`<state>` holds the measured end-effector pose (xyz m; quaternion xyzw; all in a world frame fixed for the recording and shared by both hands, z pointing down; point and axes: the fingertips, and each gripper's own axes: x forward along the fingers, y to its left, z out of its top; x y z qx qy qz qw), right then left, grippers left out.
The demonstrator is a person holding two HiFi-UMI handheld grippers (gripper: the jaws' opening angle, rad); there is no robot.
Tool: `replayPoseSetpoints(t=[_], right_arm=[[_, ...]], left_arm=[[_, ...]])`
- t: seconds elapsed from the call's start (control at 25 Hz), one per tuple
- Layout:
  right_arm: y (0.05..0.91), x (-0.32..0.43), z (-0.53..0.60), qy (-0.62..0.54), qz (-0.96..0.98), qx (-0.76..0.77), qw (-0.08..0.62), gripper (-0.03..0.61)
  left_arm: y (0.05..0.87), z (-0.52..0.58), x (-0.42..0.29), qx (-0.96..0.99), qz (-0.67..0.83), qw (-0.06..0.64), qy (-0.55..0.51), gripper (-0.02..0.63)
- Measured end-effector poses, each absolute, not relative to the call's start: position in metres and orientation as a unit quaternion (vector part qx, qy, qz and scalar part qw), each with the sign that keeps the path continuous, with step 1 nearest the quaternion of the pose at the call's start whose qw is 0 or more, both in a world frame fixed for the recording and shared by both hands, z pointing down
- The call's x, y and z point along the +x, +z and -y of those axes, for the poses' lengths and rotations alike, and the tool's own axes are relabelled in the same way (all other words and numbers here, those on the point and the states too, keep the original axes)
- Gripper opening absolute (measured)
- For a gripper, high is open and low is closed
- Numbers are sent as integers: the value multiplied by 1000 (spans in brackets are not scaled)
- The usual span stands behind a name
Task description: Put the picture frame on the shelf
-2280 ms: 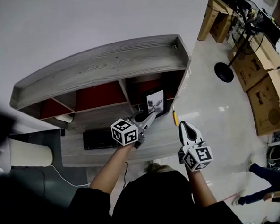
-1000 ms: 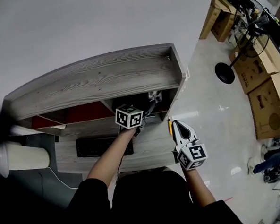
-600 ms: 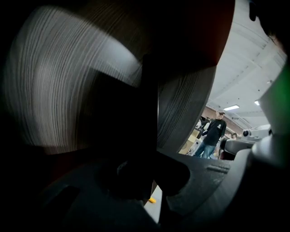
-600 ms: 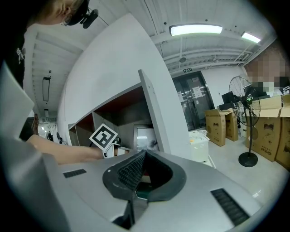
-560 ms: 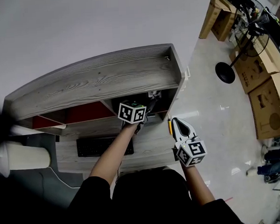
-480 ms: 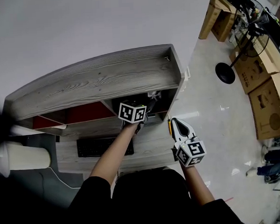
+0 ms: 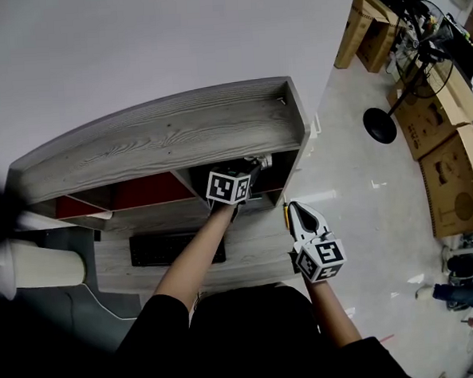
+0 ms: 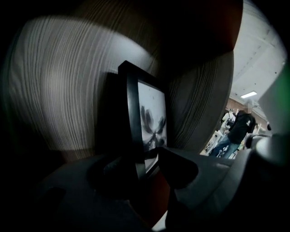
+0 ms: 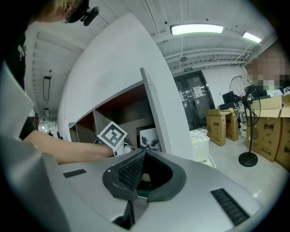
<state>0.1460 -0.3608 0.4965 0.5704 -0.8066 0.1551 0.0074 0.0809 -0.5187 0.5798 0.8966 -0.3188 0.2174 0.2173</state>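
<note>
The black picture frame (image 8: pixel 152 124) with a grey flower print stands upright inside the right-hand compartment of the grey wooden shelf (image 7: pixel 161 137). In the head view only a sliver of the picture frame (image 7: pixel 259 163) shows under the shelf top. My left gripper (image 8: pixel 145 163) reaches into that compartment, its jaws opening; the frame's lower edge is still between them, and the pads look slack on it. Its marker cube (image 7: pixel 228 186) hides the jaws from above. My right gripper (image 7: pixel 292 208) hovers over the desk, shut and empty. From the right gripper view, the frame (image 9: pixel 148 137) stands behind the cube.
A black keyboard (image 7: pixel 156 249) and a yellow-handled tool (image 7: pixel 285 215) lie on the desk below the shelf. A white cylinder (image 7: pixel 37 264) sits at the left. A floor fan (image 7: pixel 380 119) and cardboard boxes (image 7: pixel 450 155) stand at the right. A person (image 8: pixel 238 131) stands beyond the shelf.
My left gripper has pushed deeper into the right compartment with the frame, which now stands on the shelf floor. The right gripper has barely moved.
</note>
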Motion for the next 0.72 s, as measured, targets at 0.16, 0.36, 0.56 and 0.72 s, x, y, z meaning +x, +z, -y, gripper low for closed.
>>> replayPoseSetpoints(t=[0.16,0.36,0.56,0.72], right_arm=[[497,147,360,157,804,573,9,12],[500,151,359,159,802,576,9,12],[499,158,357,162,799,579,2,12],[501,156,355,165,800,576,-3,12]], left_arm=[[581,522,83,895,330,205,219,205],[577,527,79,891,350,206,203,246],[572,529,75,890,363,192,199,259],[572,531,79,893,357,170,216,258]])
